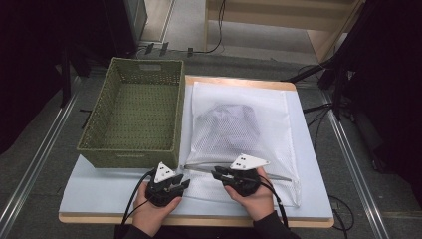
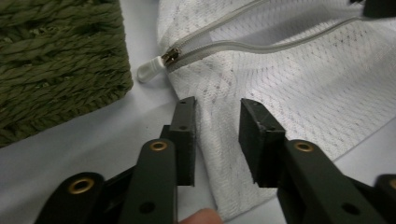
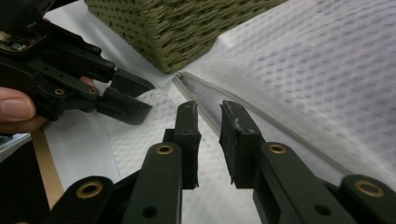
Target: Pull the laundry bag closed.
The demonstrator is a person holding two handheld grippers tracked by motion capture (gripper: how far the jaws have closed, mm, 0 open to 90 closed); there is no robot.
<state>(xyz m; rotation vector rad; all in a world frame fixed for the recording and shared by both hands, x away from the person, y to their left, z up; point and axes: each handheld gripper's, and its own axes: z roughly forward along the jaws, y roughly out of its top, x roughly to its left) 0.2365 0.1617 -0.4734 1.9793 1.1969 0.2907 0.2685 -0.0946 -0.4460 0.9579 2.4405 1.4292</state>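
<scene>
**Two grippers meet at a mesh bag's zipper end**

Two hand-held black grippers work the near edge of a white mesh zippered laundry bag [image 1: 241, 134], which lies flat on the pale table [image 1: 99, 191] just right of an olive-green woven rectangular basket [image 1: 134, 114]. Right of the basket's near corner, the left gripper [image 2: 217, 133] stands part-open, its pads astride the bag's corner mesh without pressing it. Further right along the grey zipper [image 2: 243, 44], the right gripper [image 3: 208, 135] shows a narrow gap, holding nothing.

A pale table [image 1: 99, 191] carries two things side by side — a green woven basket [image 1: 133, 113] and a white mesh bag [image 1: 240, 132].
</scene>
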